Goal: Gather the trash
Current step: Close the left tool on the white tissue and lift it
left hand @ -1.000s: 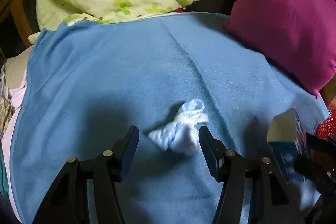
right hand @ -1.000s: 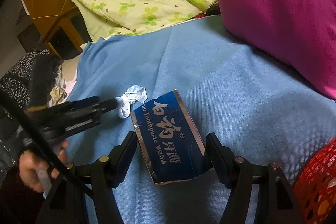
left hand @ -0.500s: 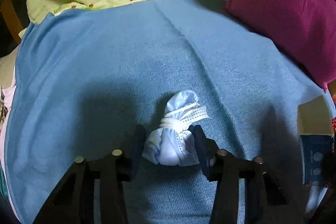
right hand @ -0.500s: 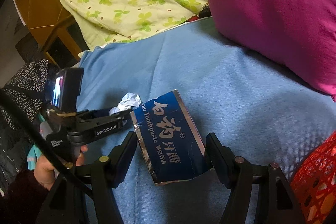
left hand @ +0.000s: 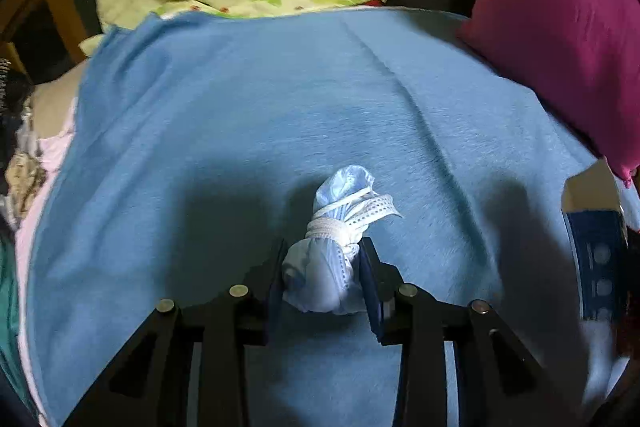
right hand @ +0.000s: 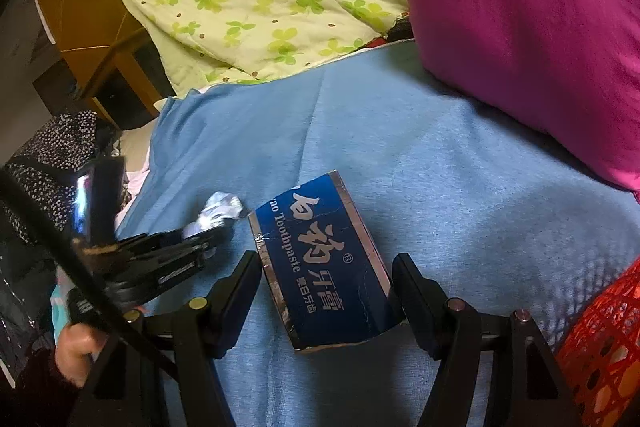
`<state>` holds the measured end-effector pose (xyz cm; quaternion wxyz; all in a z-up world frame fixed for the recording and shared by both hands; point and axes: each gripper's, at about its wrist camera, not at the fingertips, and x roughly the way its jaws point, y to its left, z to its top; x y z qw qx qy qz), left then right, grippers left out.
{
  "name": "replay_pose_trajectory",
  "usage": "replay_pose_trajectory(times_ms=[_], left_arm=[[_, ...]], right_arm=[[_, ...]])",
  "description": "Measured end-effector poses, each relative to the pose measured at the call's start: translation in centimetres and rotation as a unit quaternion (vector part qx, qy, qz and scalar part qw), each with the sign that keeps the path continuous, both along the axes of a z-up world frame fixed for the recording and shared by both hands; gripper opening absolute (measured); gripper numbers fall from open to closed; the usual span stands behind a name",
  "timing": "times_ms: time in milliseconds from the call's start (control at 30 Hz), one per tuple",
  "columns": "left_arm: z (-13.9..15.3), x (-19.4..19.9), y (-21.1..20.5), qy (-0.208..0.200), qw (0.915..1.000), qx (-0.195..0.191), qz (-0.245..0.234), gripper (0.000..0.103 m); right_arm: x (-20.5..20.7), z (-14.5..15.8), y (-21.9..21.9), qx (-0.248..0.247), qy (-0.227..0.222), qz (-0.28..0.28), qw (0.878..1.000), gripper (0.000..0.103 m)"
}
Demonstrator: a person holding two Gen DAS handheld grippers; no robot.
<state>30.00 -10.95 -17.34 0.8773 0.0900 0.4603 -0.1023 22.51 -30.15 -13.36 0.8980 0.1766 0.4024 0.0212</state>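
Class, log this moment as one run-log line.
left claw: closing on balled mask | right claw: holds toothpaste box | basket: nearby

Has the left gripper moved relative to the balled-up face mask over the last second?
Yes. The left gripper came forward over the blue blanket toward the green quilt, and its closing jaws now press both sides of the face mask.

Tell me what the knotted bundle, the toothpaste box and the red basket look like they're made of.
Knotted face mask: likely thin non-woven fabric, pale blue and matte; pleats, a dotted seam edge and white elastic loops wrapped around it.
Toothpaste box: printed cardboard, glossy blue with shiny silver edges and creases; the plain inside shows at its open end.
Red basket: probably moulded plastic, judging by its rigid lattice.
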Motion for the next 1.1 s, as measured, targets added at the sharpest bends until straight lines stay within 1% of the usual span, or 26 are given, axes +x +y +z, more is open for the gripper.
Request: replay_pose_trajectory(times_ms=[200, 333, 433, 500, 567, 733, 867, 1100], left_arm=[[2.9, -4.5, 2.1, -0.044, 0.9990, -0.004, 0.005, 0.037], [4.4, -7.2, 3.1, -0.062, 0.9980, -0.006, 0.009, 0.037], [5.6, -10.0, 4.2, -0.084, 0.9963, -0.012, 0.016, 0.037], [5.9, -11.7, 5.0, -0.095, 0.9951, -0.014, 0.021, 0.037], [5.9, -13.2, 5.9, -0.106, 0.9939, -0.005, 0.032, 0.037], [5.4, -15.6, 8.3, -0.100, 0.9932, -0.010, 0.060, 0.037], [5.4, -16.5, 9.3, -0.098, 0.9923, -0.009, 0.076, 0.037], [6.7, -17.6, 8.8, -0.113, 0.9907, -0.012, 0.074, 0.037]], right_arm=[[0.1, 0.3, 0.6, -0.007, -0.006, 0.003, 1.000, 0.071], [0.0, 0.4, 1.1, -0.011, -0.009, 0.010, 1.000, 0.071], [-0.2, 0.7, 1.6, -0.019, -0.015, 0.015, 1.000, 0.071], [-0.5, 0.9, 1.9, -0.021, -0.021, 0.020, 0.999, 0.071], [-0.7, 1.2, 2.2, -0.027, -0.028, 0.023, 0.999, 0.071], [-1.3, 1.5, 2.6, -0.033, -0.036, 0.031, 0.998, 0.070], [-1.6, 1.8, 2.6, -0.037, -0.043, 0.034, 0.998, 0.070], [-2.4, 2.4, 2.7, -0.048, -0.060, 0.043, 0.996, 0.070]])
